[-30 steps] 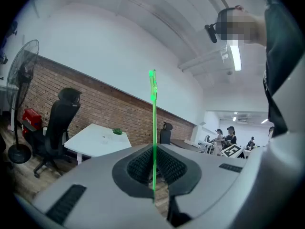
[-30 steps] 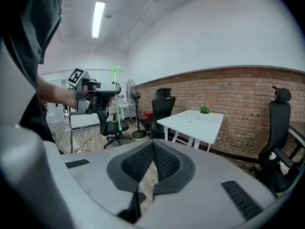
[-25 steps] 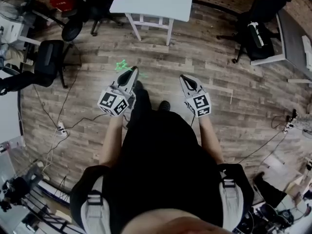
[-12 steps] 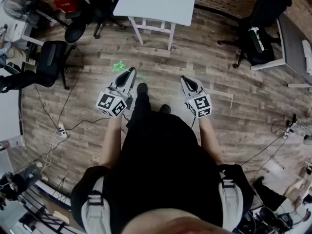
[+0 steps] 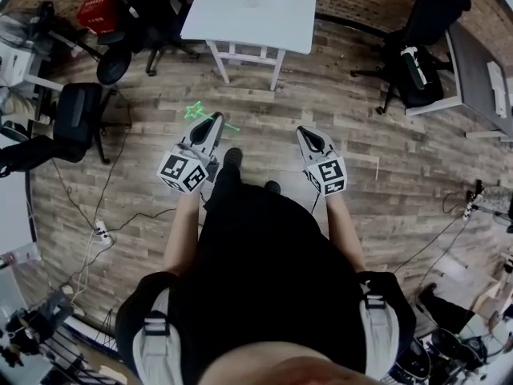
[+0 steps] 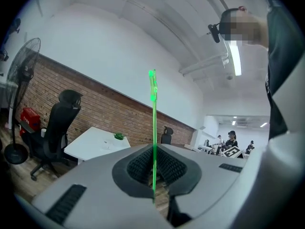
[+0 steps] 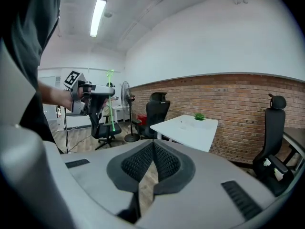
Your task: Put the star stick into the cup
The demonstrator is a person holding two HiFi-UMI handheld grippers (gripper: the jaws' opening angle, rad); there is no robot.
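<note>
Holds the grey two-jaw left gripper (image 5: 215, 119) out at 11 o'clock from the torso, level, jaws clamped on a thin green star-topped stick (image 6: 153, 109) rising toward 12 o'clock. Carries the matching grey right gripper (image 5: 305, 132) at 1 o'clock, tipped slightly down, jaws together, empty. Extends both bare forearms (image 5: 183, 233) forward.

Star stick (image 5: 195, 111) translucent bright green; left gripper (image 5: 216, 120) and right gripper (image 5: 305, 133) grey, cubes with black-and-white square markers; table (image 5: 240, 14) white; floor (image 5: 337, 103) brown plank grain; wall (image 7: 228, 99) red-brown brick; office chair (image 5: 76, 111) black.
</note>
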